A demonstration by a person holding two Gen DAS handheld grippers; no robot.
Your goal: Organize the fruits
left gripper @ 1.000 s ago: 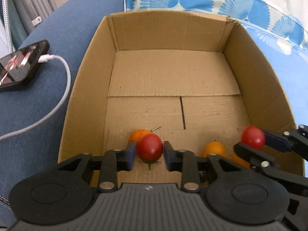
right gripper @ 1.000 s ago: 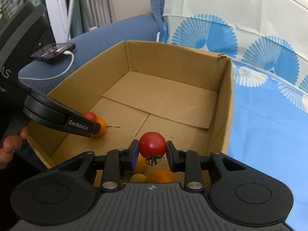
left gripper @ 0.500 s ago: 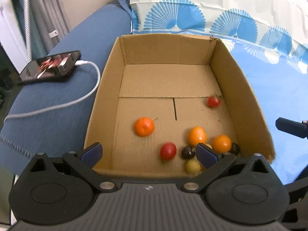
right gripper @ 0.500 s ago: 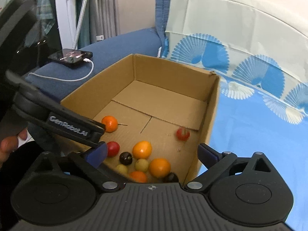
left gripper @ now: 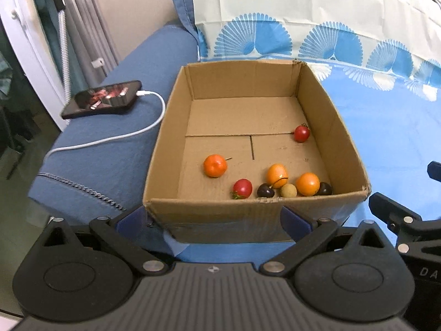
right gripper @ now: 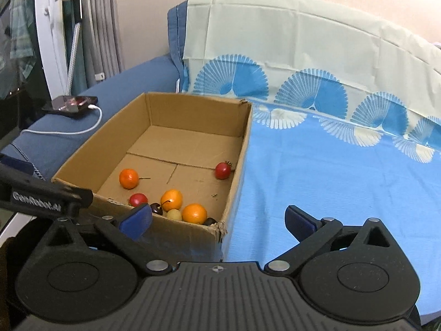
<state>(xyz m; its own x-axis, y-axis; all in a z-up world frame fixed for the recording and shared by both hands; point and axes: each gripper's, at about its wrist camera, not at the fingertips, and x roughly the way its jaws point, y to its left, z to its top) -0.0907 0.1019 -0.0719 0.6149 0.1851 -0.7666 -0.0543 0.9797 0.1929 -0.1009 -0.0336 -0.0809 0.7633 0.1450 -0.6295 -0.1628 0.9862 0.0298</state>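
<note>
An open cardboard box (left gripper: 165, 140) (right gripper: 239, 165) sits on the bed and holds several small fruits. One red tomato (left gripper: 301, 133) (right gripper: 222, 170) lies alone near the right wall. Another red tomato (left gripper: 242, 188) (right gripper: 138, 199) lies near the front wall beside oranges (left gripper: 215, 165) (right gripper: 128, 178), dark cherries (left gripper: 265, 191) and a pale fruit (left gripper: 288, 191). My left gripper (left gripper: 212, 222) is open and empty, just outside the box's front wall. My right gripper (right gripper: 217, 219) is open and empty at the box's front right corner.
A phone (left gripper: 103, 99) (right gripper: 72, 103) on a white charging cable (left gripper: 115, 138) lies on the blue sofa arm left of the box. A blue patterned sheet (right gripper: 330, 179) covers the bed to the right. A white rack (right gripper: 55, 41) stands far left.
Both grippers let go of their red tomatoes, which now lie in the box. Both grippers opened and pulled back and up, out of the box.
</note>
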